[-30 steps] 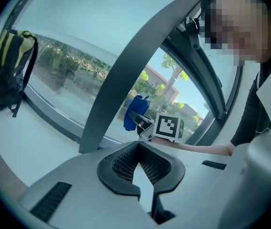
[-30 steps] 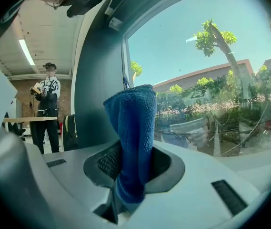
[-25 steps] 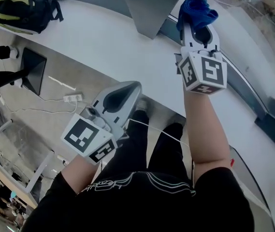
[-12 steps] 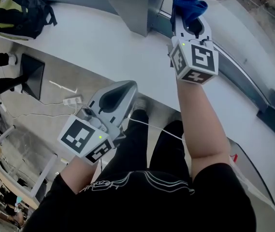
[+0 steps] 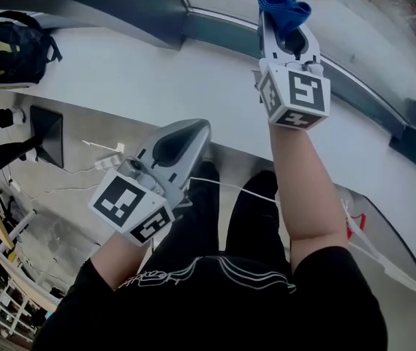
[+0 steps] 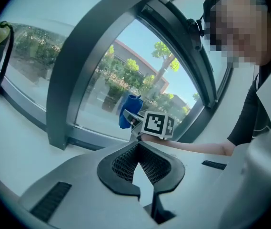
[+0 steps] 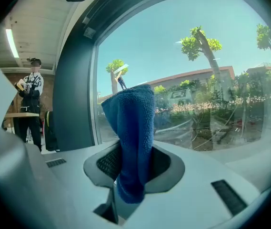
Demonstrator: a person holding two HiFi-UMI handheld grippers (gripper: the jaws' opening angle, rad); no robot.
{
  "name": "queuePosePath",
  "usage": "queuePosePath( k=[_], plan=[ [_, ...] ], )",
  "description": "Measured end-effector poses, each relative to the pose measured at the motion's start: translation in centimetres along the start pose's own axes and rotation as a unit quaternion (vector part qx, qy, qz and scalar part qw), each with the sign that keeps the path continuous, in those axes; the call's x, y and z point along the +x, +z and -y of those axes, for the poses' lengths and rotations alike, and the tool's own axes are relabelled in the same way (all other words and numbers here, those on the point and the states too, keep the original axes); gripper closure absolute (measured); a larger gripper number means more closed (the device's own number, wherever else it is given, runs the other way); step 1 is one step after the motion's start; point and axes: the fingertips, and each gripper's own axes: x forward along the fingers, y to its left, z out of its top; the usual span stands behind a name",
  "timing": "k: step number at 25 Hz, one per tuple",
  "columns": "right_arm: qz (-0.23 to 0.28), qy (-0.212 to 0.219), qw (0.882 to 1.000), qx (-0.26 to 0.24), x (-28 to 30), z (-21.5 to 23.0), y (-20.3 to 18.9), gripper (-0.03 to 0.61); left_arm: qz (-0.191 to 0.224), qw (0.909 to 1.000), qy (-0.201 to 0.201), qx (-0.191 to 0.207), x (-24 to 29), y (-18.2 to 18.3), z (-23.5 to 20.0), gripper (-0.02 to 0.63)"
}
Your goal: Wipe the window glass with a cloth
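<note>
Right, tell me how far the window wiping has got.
Done: the blue cloth is clamped in the right claw. In hand: that claw holds the cloth up by the window glass; whether they touch cannot be told. Left: the wiping itself, it seems, since no wiped streaks show on the glass. The left claw is shut, empty and held low over the person's legs.

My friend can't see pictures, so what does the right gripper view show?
A blue cloth is clamped in the jaws of the right hand-held gripper, held up before the window glass. Outside are trees, a building and blue sky.
</note>
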Motion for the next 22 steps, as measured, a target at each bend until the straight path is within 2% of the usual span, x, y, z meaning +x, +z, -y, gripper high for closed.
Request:
queuePosePath(
  k=[12,22],
  plan=[
    [-0.003,-0.070,0.998,0.002,-10.2,16.1,-2.1,0.485,-0.048,0.9962,-0.068,0.026,10.1,-3.2,11.5,0.609],
    [0.000,-0.120,0.993,0.013,-18.2,27.6,-3.4,0.485,-0.071,0.9912,-0.100,0.050,16.7,-5.6,20.2,0.609]
  ],
)
